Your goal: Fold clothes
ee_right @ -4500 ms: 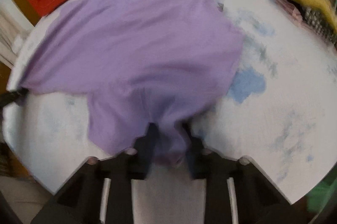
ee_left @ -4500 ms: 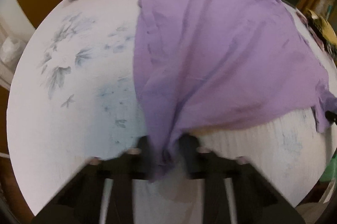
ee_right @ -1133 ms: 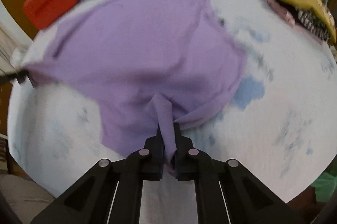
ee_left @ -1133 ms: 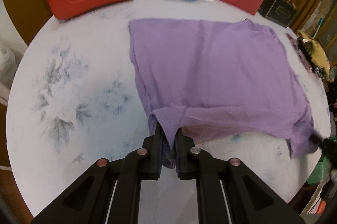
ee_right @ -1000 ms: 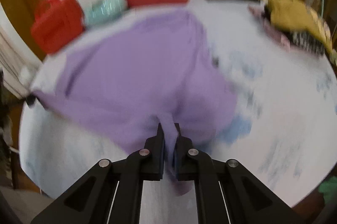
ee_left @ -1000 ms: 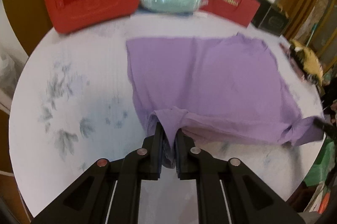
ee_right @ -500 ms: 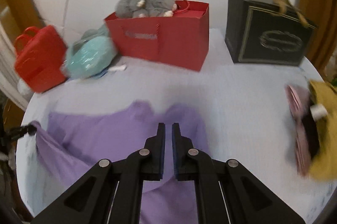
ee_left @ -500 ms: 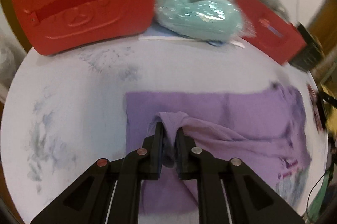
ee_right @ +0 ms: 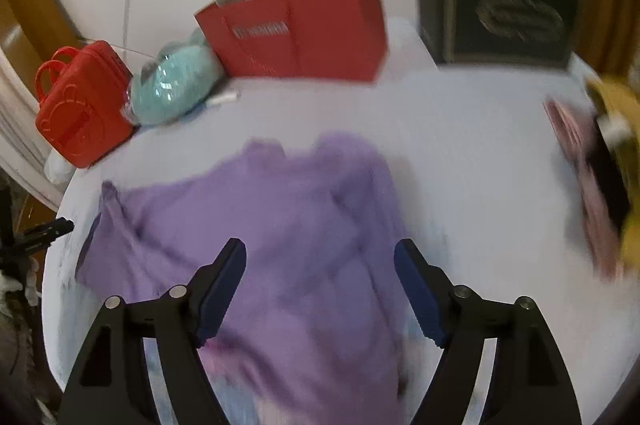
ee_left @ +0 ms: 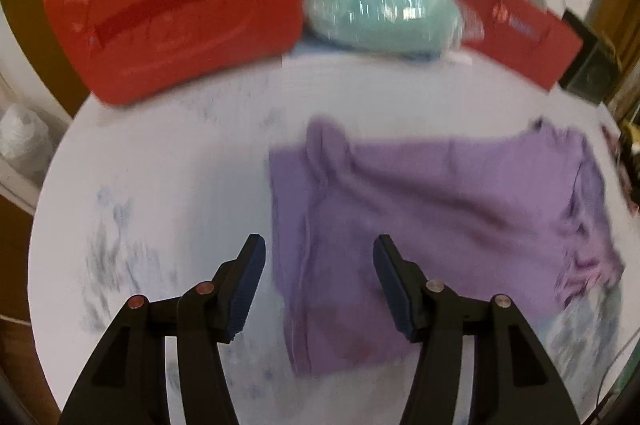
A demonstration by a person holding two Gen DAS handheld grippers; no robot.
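A purple shirt [ee_left: 440, 209] lies folded over on itself on the white floral tablecloth [ee_left: 168, 161]; it also shows in the right wrist view [ee_right: 288, 233]. My left gripper [ee_left: 318, 257] is open and empty, its jaws spread above the shirt's left edge. My right gripper [ee_right: 320, 261] is open and empty, its jaws spread above the shirt's right part. Neither gripper holds cloth. The left gripper's tip [ee_right: 52, 227] shows at the left edge of the right wrist view.
At the table's back stand a red plastic case [ee_left: 176, 5], a teal bundle in clear plastic [ee_left: 380, 13], a red paper bag [ee_right: 296, 29] with a grey plush toy and a black box [ee_right: 500, 17]. Stacked clothes [ee_right: 600, 169] lie at the right edge.
Both grippers carried the shirt's near edge forward over the far half, then opened and let it go. The shirt now lies folded.
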